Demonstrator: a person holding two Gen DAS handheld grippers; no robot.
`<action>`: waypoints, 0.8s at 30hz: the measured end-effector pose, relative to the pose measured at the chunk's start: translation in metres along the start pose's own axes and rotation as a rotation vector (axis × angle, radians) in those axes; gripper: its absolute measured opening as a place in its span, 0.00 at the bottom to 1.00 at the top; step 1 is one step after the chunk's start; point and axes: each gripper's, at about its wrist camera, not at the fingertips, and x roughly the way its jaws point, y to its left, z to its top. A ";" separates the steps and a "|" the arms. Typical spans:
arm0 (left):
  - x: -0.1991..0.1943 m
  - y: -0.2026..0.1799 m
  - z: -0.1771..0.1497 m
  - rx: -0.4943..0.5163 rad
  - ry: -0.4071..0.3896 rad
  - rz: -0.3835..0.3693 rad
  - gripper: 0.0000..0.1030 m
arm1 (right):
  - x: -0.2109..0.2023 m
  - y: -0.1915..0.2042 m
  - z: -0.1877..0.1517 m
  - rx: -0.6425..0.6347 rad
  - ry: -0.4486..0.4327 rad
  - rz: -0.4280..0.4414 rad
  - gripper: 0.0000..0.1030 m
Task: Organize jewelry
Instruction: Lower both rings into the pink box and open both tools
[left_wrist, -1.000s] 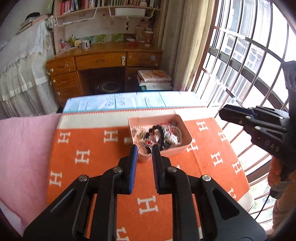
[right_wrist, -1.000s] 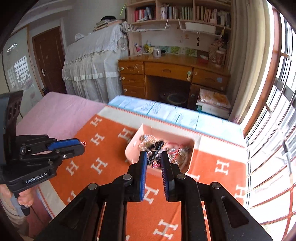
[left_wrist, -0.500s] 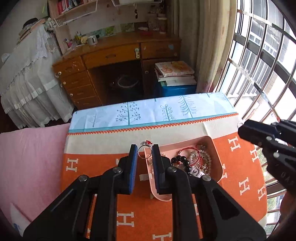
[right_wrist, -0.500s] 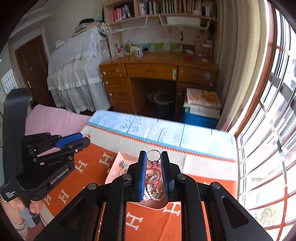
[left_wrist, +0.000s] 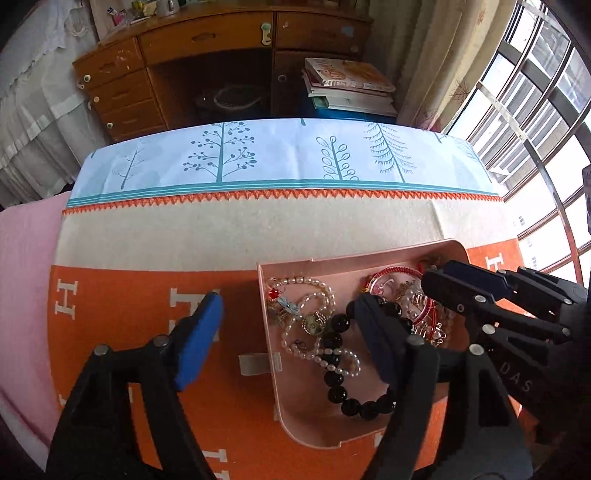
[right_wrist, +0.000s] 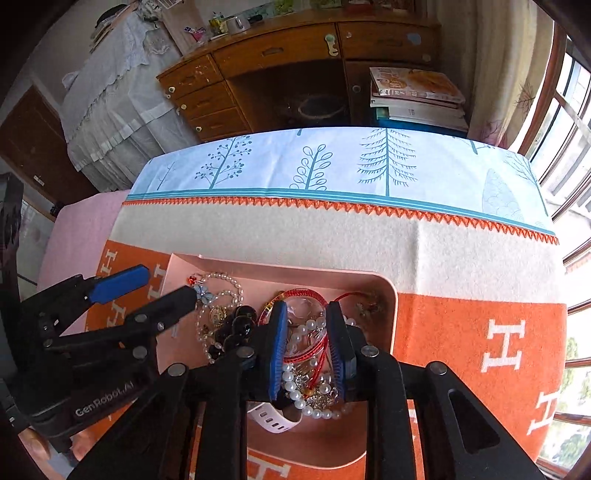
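Note:
A pink tray (left_wrist: 317, 264) (right_wrist: 384, 291) of jewelry sits on the orange blanket. It holds pearl strands (left_wrist: 314, 284), a black bead bracelet (left_wrist: 340, 391), a red cord bracelet (right_wrist: 306, 293) and a white watch strap (right_wrist: 273, 419). My left gripper (left_wrist: 291, 314) is wide open and low, one finger outside the tray's left wall, the other over the black beads. My right gripper (right_wrist: 304, 317) is open, its jaws down in the tray on either side of pearls and red cord; it also shows in the left wrist view (left_wrist: 461, 284).
The orange blanket (right_wrist: 480, 332) with white H letters covers the surface, with a cream band and a blue tree-print cloth (left_wrist: 280, 158) beyond. A wooden desk (left_wrist: 207, 40) and stacked books (left_wrist: 347, 85) stand behind. Windows are on the right.
Both grippers have dropped down to the tray. The left gripper has opened wide and the ring it held is gone. The right gripper has opened and its ring is gone too.

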 end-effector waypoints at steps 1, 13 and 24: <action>-0.001 0.000 0.000 0.005 -0.006 -0.002 0.73 | -0.001 0.000 -0.001 -0.002 -0.014 -0.005 0.27; -0.045 0.001 -0.009 0.025 -0.044 0.004 0.74 | -0.050 0.007 -0.014 -0.022 -0.090 -0.033 0.28; -0.153 -0.010 -0.059 0.035 -0.232 0.054 0.74 | -0.147 0.026 -0.060 -0.061 -0.212 -0.059 0.36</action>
